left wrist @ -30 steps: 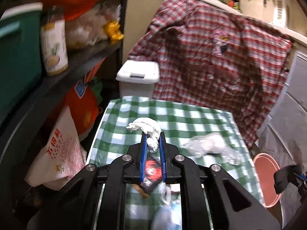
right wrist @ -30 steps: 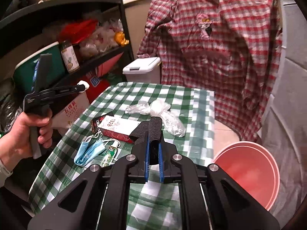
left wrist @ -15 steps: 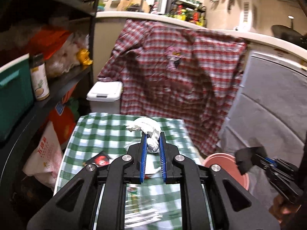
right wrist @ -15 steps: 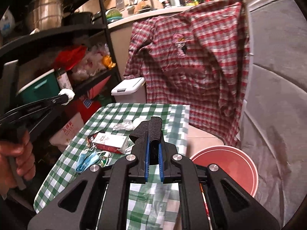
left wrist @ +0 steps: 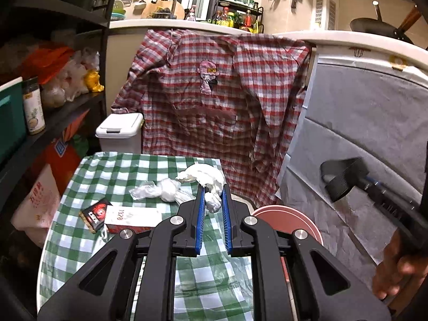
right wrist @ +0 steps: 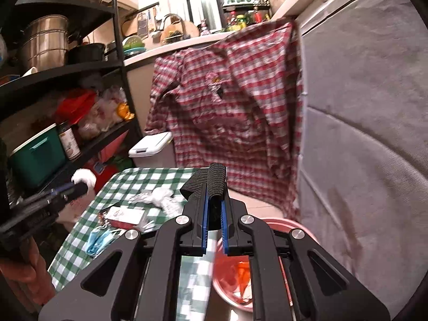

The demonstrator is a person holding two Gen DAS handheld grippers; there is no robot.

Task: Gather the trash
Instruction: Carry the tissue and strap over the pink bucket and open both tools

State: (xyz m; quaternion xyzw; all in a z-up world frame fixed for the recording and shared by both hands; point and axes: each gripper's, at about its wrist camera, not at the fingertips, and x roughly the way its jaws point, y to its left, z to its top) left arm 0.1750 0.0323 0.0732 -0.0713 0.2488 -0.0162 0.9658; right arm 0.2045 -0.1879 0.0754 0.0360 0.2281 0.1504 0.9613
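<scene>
Where the left gripper point(left wrist: 212, 200) fills the lower half of its own view, much of the green checked table point(left wrist: 88, 243) lies hidden behind it; its blue pads are pinched on a crumpled white tissue point(left wrist: 206, 179), whose lower end is tucked between them. Under the right gripper point(right wrist: 214, 203), the red bin point(right wrist: 294, 226) at 6 o'clock is mostly covered, and the scraps inside it are a blur of orange and white. That gripper's jaws are pressed on a folded black ribbed strap point(right wrist: 216, 180), which sticks up past the tips. Off at 9 o'clock in the right view, a hand point(right wrist: 24, 272) is cut off by the frame edge. Over on the table, toward 10 o'clock from the left gripper, lie a clear plastic bag point(left wrist: 160, 191), a white and red box point(left wrist: 131, 218) and, touching it, a small black packet point(left wrist: 95, 214). A blue face mask point(right wrist: 100, 239) lies near the table's near edge. Beyond the table stands a white lidded bin point(left wrist: 117, 131), with a red plaid shirt point(left wrist: 214, 101) hanging at 12 o'clock. Black shelves point(left wrist: 67, 117) crowd the 9 o'clock side, their contents dim.
</scene>
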